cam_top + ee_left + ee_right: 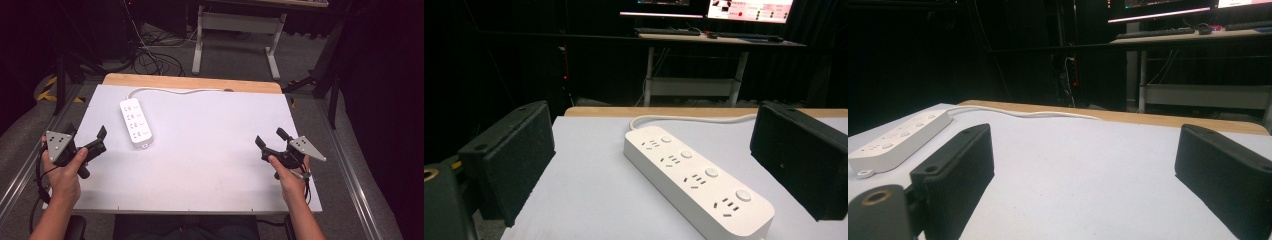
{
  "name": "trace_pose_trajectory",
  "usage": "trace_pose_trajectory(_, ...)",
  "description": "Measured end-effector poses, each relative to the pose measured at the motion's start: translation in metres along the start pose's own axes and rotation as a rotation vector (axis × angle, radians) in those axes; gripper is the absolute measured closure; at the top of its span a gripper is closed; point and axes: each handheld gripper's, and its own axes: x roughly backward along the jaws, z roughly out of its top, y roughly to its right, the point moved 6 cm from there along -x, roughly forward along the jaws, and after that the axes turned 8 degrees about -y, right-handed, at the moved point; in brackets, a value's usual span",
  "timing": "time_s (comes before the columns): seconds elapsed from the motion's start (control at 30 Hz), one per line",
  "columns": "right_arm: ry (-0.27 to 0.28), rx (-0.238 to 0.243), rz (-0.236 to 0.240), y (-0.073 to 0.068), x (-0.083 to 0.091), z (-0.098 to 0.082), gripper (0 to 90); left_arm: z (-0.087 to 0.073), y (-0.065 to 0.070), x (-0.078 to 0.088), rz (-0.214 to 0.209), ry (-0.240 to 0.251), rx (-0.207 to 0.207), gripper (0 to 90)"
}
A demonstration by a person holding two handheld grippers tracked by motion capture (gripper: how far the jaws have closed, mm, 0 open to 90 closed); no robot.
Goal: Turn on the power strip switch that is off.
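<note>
1. The white power strip (pixel 136 123) lay flat on the left half of the tabletop (pixel 210 150), its cord (pixel 175 90) trailing toward the far edge.
2. The left hand-held gripper (pixel 89 141) hovered just beside it, jaws wide, holding nothing.
3. The right hand-held gripper (pixel 270 141) waited well apart, also wide and empty.
4. The strip looked rigid, fairly light and smooth; a grip across its narrow sides, mid-length, seemed safest, with the stiff cord likely to tug.

White power strip (pixel 135 124), black jaws

high: overhead, forward-down | tool views: low, forward | shared: power strip (pixel 136 123)
</note>
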Motion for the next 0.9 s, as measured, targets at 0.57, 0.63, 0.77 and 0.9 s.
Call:
trace_pose_trajectory(0.57,-0.004,-0.003,-0.005,0.0008,0.0010,-0.0007,9.4,0.0008,-0.0001,-0.0022,0.028,-0.013,0.004,36.4)
trace_pose_trajectory(0.63,-0.004,-0.003,-0.006,0.0009,0.0014,-0.0007,9.5,0.0011,-0.0005,-0.0023,0.032,-0.012,0.006,41.7)
trace_pose_trajectory(0.77,-0.007,-0.008,-0.009,0.0013,0.0018,-0.0011,9.5,0.0017,-0.0002,-0.0022,0.035,-0.006,0.008,51.6)
trace_pose_trajectory(0.9,-0.007,-0.007,-0.011,0.0011,0.0019,-0.0010,9.5,0.0016,0.0014,-0.0025,0.034,-0.008,0.002,59.0)
